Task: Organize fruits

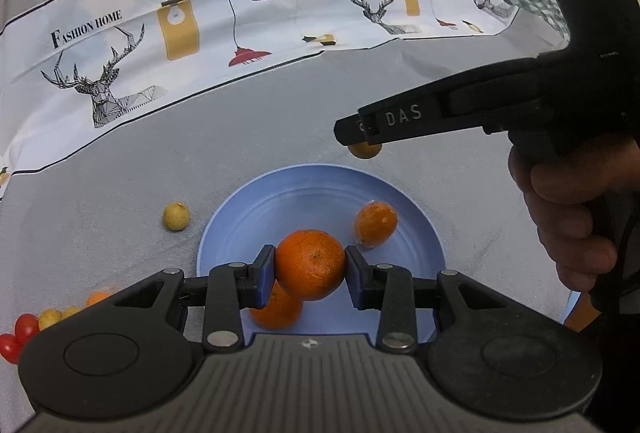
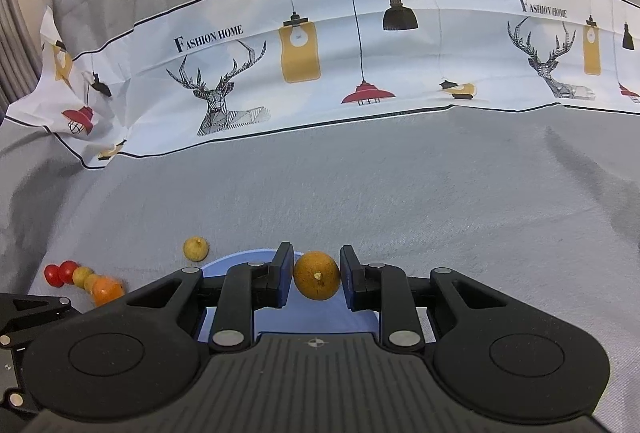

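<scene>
Blue plate [image 1: 256,209] anchors everything. Nearest, above its front half, the left gripper [image 1: 310,269] clamps an orange [image 1: 310,265], with two more oranges already lying on the plate. Lower it into the bare middle before letting go, so it cannot roll. Over the plate's far rim the right gripper [image 2: 316,275] pinches a small brownish fruit [image 2: 316,275]. Left of the plate, loose fruits wait on grey cloth [image 2: 400,193].

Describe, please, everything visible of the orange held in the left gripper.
The orange is round, deep orange, with dimpled peel and a small dark stem scar facing the camera. It looks whole. The left gripper clamps it by its sides between blue pads, above the blue plate, over another orange.
</scene>
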Available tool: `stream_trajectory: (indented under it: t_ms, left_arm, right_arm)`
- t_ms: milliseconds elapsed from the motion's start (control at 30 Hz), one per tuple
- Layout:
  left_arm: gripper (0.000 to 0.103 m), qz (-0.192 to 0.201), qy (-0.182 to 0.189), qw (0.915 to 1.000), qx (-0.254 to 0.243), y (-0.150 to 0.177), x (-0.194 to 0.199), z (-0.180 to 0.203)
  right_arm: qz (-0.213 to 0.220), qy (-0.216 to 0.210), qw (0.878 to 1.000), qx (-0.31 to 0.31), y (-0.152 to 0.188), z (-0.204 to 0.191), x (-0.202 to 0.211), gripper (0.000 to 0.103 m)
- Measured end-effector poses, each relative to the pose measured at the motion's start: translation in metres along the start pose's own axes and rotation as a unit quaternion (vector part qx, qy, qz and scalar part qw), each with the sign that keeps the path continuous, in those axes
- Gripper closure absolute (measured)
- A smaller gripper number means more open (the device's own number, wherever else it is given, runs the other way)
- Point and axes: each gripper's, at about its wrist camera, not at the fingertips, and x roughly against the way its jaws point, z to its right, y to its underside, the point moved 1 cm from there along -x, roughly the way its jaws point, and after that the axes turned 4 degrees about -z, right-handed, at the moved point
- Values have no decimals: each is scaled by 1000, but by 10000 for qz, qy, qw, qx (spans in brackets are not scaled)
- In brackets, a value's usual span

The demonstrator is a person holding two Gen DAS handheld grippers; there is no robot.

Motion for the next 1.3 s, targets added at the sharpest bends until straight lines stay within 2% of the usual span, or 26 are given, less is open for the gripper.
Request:
stream_trajectory:
  t_ms: [633, 900, 967, 1033, 1067, 1300]
  left_arm:
    - [63, -165, 237, 9990, -334, 4, -7, 11]
    - [62, -190, 319, 9988, -327, 3, -9, 12]
    - [59, -158, 355, 9988, -304, 2, -7, 12]
    - [50, -106, 378, 9989, -266, 2, -5, 12]
    - [48, -77, 378, 9989, -258, 1, -4, 11]
    - [48, -29, 242, 9995, -176, 0, -1, 8]
  right_arm:
    - [-157, -5, 9997, 210, -1, -5, -5, 77]
    - [-218, -43, 9993, 297, -1, -8, -8, 77]
    - [-239, -55, 9992, 328, -1, -8, -8, 76]
    - [-229, -24, 9992, 339, -2, -9, -8, 76]
    - [-227, -13, 9992, 336, -2, -9, -8, 76]
    - [-183, 24, 9994, 301, -3, -10, -6, 69]
